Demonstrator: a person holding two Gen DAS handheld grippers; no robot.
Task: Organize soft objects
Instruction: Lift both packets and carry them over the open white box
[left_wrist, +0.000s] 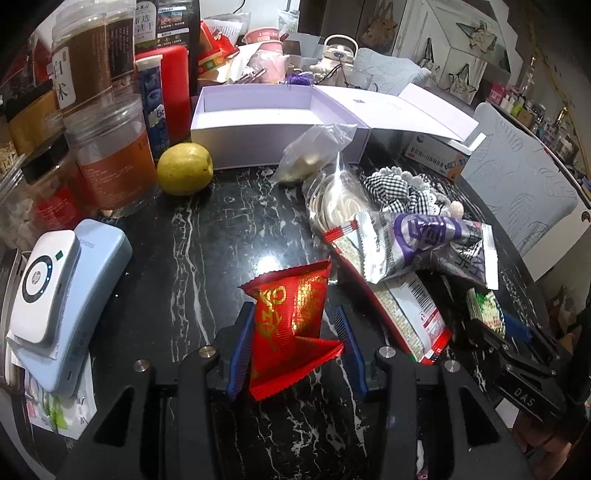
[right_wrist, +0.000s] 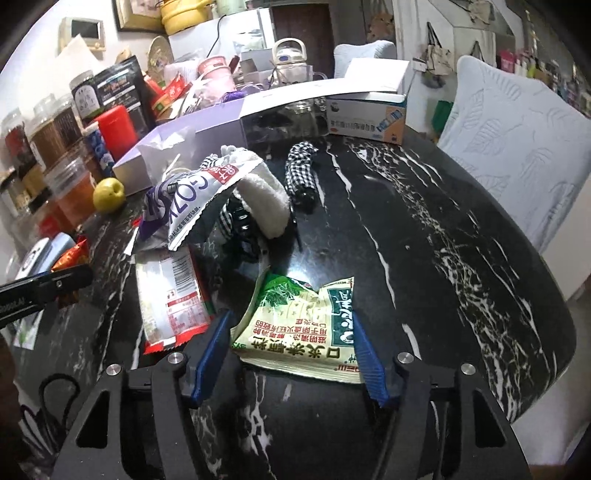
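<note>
Two grippers: each carries one packet above the table.
Table (right_wrist: 461, 236): black stone with white veins, glossy, crowded along its left and far edges.
Room: pale quilted chair back (right_wrist: 517, 147) at the right edge; cloth bags hang on a white wall behind.
Left gripper (left_wrist: 295, 334): fingers clamped on a red foil packet (left_wrist: 291, 321) with gold characters, unreadable.
Right gripper (right_wrist: 291, 345): fingers pressed against both sides of a green and cream sachet (right_wrist: 295, 328), its Chinese print upside down.
Pile: silver and purple wrapper (right_wrist: 192, 195), checked cloth (right_wrist: 301, 170), bar-coded packet (right_wrist: 173, 295).
Box: open lilac box (left_wrist: 273, 122) at the far edge, beside a yellow-green fruit (left_wrist: 184, 168).
Writing: "DAS" on the right gripper's arm; jar (left_wrist: 79, 62) label in Chinese characters.
</note>
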